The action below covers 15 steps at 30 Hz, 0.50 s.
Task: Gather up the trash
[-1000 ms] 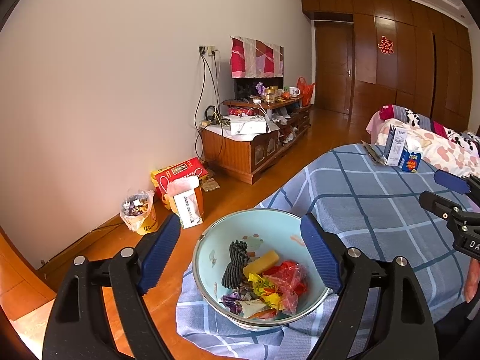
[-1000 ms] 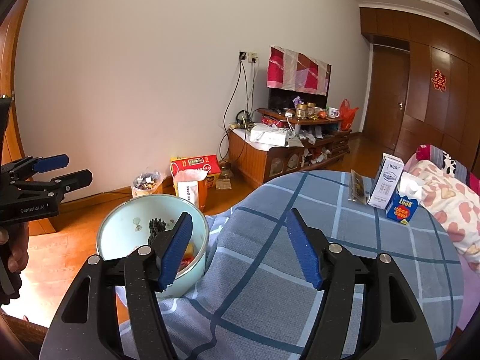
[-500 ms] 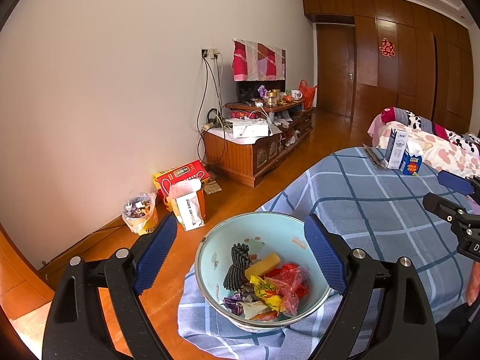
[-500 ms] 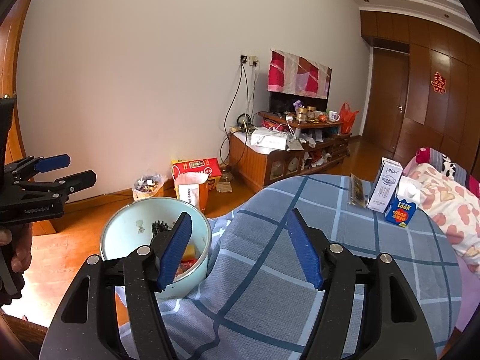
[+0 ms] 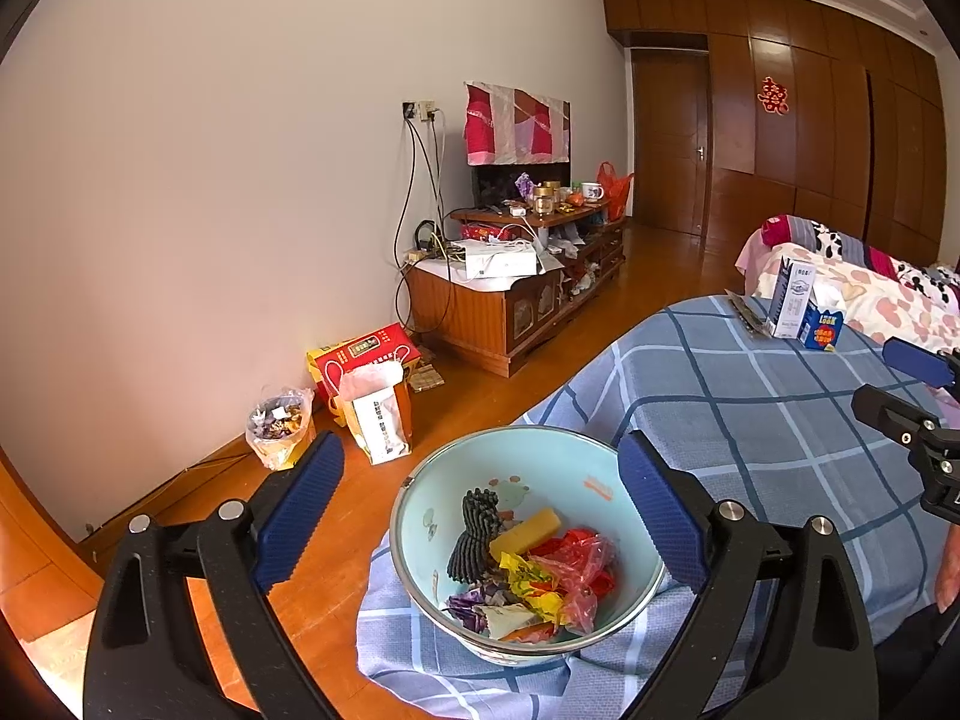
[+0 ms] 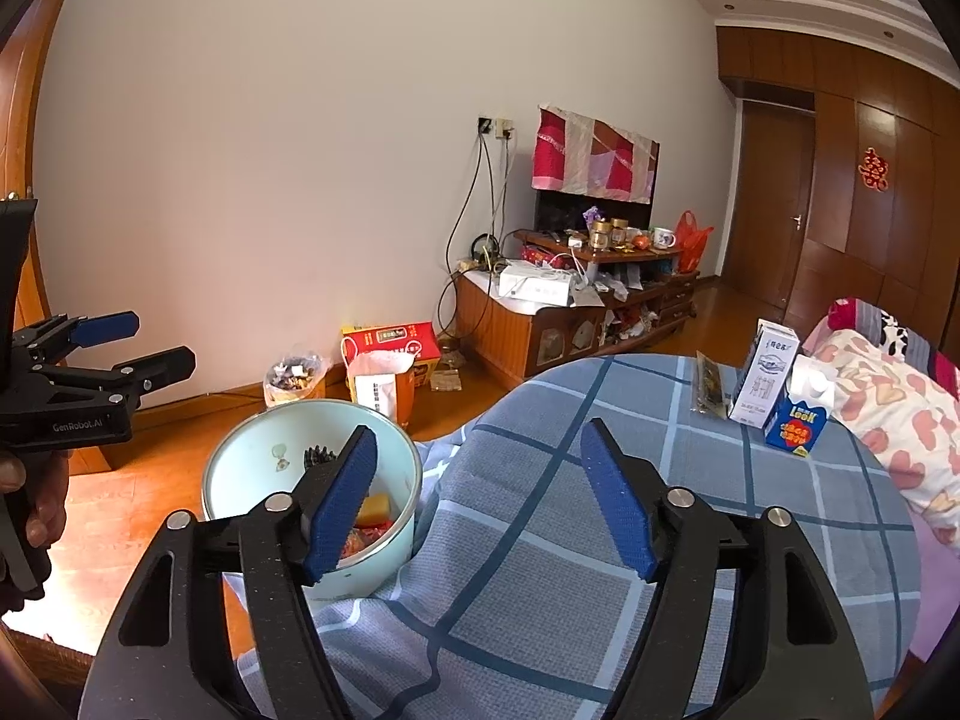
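As both hands hold still, left gripper (image 5: 480,510) and right gripper (image 6: 480,498) fingers spread wider, empty.

Both views were evenly lit by soft daylight, with a warm sunlit patch seen on the wooden floor (image 6: 138,492) at lower left. Focus was sharp throughout and no motion blur was noted. Strong fisheye bending and black corner vignetting were seen; mild glare was noted on the wardrobe panels (image 5: 852,138).

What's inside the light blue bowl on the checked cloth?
The bowl holds a black ridged piece, a yellow block and crumpled wrappers. Anything beneath that pile is covered.
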Available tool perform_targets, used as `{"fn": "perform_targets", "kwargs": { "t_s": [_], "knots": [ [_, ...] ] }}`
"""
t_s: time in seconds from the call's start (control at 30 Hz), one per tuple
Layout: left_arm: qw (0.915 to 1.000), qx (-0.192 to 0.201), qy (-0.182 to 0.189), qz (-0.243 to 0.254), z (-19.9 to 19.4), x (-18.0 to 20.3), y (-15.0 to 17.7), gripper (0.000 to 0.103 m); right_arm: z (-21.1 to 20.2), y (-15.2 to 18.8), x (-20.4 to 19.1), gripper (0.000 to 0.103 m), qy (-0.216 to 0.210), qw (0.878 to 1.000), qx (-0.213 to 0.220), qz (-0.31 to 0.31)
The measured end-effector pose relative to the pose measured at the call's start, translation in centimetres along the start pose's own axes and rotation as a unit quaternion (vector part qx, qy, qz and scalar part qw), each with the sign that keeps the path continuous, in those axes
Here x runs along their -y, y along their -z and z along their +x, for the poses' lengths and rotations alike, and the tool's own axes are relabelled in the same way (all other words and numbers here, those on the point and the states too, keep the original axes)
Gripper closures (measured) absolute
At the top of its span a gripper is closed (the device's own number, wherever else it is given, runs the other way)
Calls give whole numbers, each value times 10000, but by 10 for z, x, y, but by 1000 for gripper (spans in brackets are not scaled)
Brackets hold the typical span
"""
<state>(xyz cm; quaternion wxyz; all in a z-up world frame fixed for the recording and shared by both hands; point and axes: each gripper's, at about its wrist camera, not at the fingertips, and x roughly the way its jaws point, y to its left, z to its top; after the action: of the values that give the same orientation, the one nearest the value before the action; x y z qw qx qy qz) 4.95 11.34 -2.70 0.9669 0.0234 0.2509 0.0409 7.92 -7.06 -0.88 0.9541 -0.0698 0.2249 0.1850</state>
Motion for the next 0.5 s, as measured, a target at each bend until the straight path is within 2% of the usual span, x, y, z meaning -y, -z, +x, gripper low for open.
{"fn": "perform_targets", "kwargs": {
  "t_s": [0.5],
  "knots": [
    [10000,70,23,1,-1,0,-1,12,-6,-1,3,29,65,9999,118,38]
  ]
}}
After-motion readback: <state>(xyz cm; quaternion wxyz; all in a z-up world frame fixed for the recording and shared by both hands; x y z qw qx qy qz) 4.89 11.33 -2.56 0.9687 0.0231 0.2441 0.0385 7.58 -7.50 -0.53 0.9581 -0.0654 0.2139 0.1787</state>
